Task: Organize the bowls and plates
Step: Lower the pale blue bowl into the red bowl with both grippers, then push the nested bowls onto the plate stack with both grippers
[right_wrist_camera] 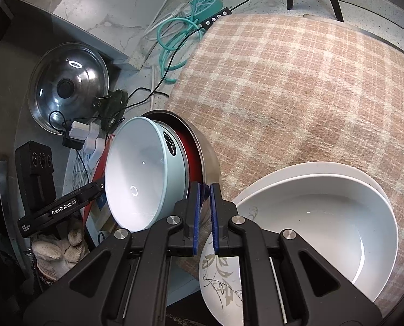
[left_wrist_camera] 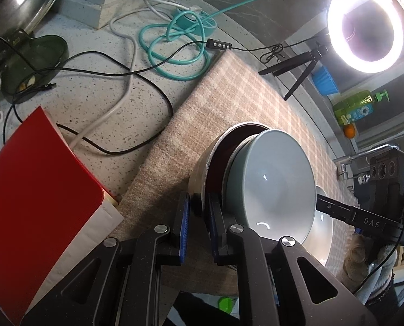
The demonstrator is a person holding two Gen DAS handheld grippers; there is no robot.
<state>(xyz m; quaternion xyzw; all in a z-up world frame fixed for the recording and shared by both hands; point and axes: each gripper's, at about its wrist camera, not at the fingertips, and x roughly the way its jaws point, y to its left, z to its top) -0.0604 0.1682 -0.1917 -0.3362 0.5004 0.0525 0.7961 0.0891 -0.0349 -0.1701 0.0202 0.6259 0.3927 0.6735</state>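
A stack of nested bowls is held tilted above the checked cloth (left_wrist_camera: 229,92): a steel bowl (left_wrist_camera: 202,174) outermost, a red bowl (left_wrist_camera: 218,157) inside it, a pale blue-grey bowl (left_wrist_camera: 278,179) innermost. My left gripper (left_wrist_camera: 197,217) is shut on the steel bowl's rim. My right gripper (right_wrist_camera: 204,212) is shut on the steel bowl's rim (right_wrist_camera: 207,152) at the other side; the blue-grey bowl (right_wrist_camera: 139,174) faces left. White bowls (right_wrist_camera: 324,217) are stacked on the cloth (right_wrist_camera: 310,95) at lower right, over a patterned plate (right_wrist_camera: 221,279).
A red book (left_wrist_camera: 38,190), coiled teal cable (left_wrist_camera: 174,43), black and white cords and a glass lid (right_wrist_camera: 66,87) lie on the speckled counter (left_wrist_camera: 98,54). A lit ring light (left_wrist_camera: 365,27) on a tripod, a green bottle (left_wrist_camera: 356,106) and a blue cup (left_wrist_camera: 324,81) stand at the right.
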